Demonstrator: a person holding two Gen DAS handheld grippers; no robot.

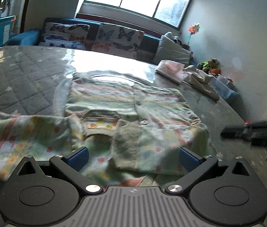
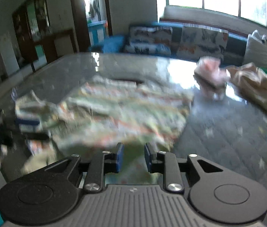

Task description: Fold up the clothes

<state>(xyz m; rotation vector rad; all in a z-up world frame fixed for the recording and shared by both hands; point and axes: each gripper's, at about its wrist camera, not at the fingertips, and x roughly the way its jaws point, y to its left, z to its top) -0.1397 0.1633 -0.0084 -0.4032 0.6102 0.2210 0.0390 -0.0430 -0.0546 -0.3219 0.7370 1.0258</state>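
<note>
The left gripper [image 1: 132,158] has its blue pads [image 1: 78,158] wide apart, with nothing pinched. It hangs low over the near edge of the shirt [image 1: 133,104], and cloth shows in the gap under it. The right gripper [image 2: 132,158] has its pads [image 2: 119,158] only a little apart. I see cloth below the gap, but the pads do not seem to squeeze it; the picture is blurry there, so I am not fully sure.

The shirt lies flat on the gray quilted table [image 1: 23,75], right in front of both grippers and stretching away from them toward the sofa [image 1: 148,41]. Its button line [image 1: 140,111] runs away from the left gripper, so that is its long way. One sleeve [image 1: 10,132] spreads out to the left side, closer to the left gripper. I think the next fold has to start from this near edge or that sleeve.

The shirt is pale green with orange and yellow stripes and small pictures. It looks soft and thin, with a few wrinkles and a flap turned over near the buttons. Farther off on the table sit a pink folded cloth [image 2: 210,73] and a tan heap of cloth [image 2: 254,79].
</note>
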